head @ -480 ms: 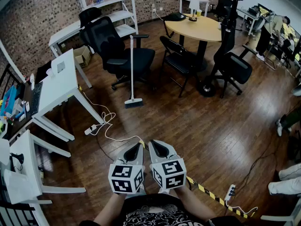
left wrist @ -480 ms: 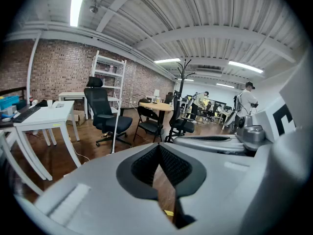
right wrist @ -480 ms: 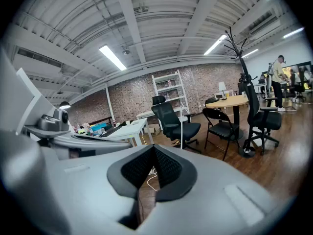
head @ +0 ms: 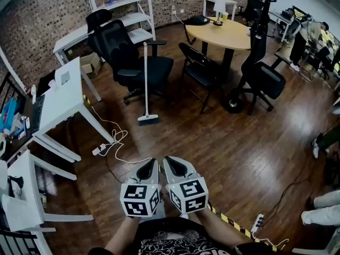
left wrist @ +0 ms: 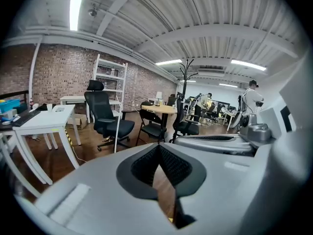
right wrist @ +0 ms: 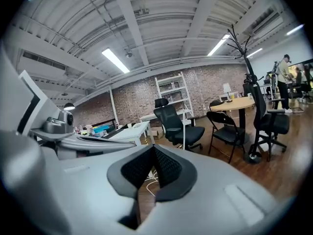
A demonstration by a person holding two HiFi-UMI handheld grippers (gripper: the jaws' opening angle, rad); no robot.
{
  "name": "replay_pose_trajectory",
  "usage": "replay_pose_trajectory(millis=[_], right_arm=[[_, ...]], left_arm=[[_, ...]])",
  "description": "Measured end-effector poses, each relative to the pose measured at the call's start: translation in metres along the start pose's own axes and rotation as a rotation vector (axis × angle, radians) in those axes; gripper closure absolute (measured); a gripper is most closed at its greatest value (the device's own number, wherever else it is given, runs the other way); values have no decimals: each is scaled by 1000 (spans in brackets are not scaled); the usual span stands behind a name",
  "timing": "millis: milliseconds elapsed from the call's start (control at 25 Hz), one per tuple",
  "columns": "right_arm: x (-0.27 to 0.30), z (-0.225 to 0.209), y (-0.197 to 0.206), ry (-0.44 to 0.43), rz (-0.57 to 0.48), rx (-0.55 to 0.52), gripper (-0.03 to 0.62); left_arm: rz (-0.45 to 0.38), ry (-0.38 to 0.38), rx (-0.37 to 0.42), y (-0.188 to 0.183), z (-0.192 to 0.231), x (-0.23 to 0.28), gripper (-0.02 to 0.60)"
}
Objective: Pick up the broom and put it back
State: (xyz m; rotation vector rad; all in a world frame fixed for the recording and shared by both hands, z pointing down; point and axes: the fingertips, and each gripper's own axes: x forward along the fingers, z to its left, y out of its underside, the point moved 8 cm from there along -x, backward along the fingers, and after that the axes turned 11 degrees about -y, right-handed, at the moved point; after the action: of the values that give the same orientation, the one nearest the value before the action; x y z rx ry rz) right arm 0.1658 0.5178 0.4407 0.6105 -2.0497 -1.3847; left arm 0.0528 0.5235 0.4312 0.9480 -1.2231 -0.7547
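Note:
The broom (head: 146, 84) stands upright on the wooden floor, its white handle against a black office chair (head: 127, 57) and its dark head (head: 148, 120) on the boards. It also shows far off as a thin white pole, the broom (left wrist: 116, 131) in the left gripper view and the broom (right wrist: 183, 133) in the right gripper view. My left gripper (head: 151, 165) and right gripper (head: 174, 162) hang side by side low in the head view, well short of the broom. Both are shut and empty. The left gripper (left wrist: 158, 147) and right gripper (right wrist: 153, 148) show their pads meeting at the tips.
A white desk (head: 61, 97) stands at the left, with a power strip and white cable (head: 106, 145) on the floor beside it. A folding chair (head: 199, 68), a round wooden table (head: 226, 33) and another office chair (head: 263, 78) stand behind. Yellow-black tape (head: 234, 222) crosses the floor.
The broom, chairs and desk sit slightly lower and further left in the head view. Both grippers remain together, shut and empty.

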Motion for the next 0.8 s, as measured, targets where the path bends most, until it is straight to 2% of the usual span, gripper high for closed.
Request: replay_pose_trajectory(millis=[360,800], right_arm=[[83,-32,-34,6,12,-25,594],[215,-48,-68,41,70,-25,594]], left_arm=[[-16,14,-42,-38,50,73,577],[6,41,-88,-83,154,157,577]])
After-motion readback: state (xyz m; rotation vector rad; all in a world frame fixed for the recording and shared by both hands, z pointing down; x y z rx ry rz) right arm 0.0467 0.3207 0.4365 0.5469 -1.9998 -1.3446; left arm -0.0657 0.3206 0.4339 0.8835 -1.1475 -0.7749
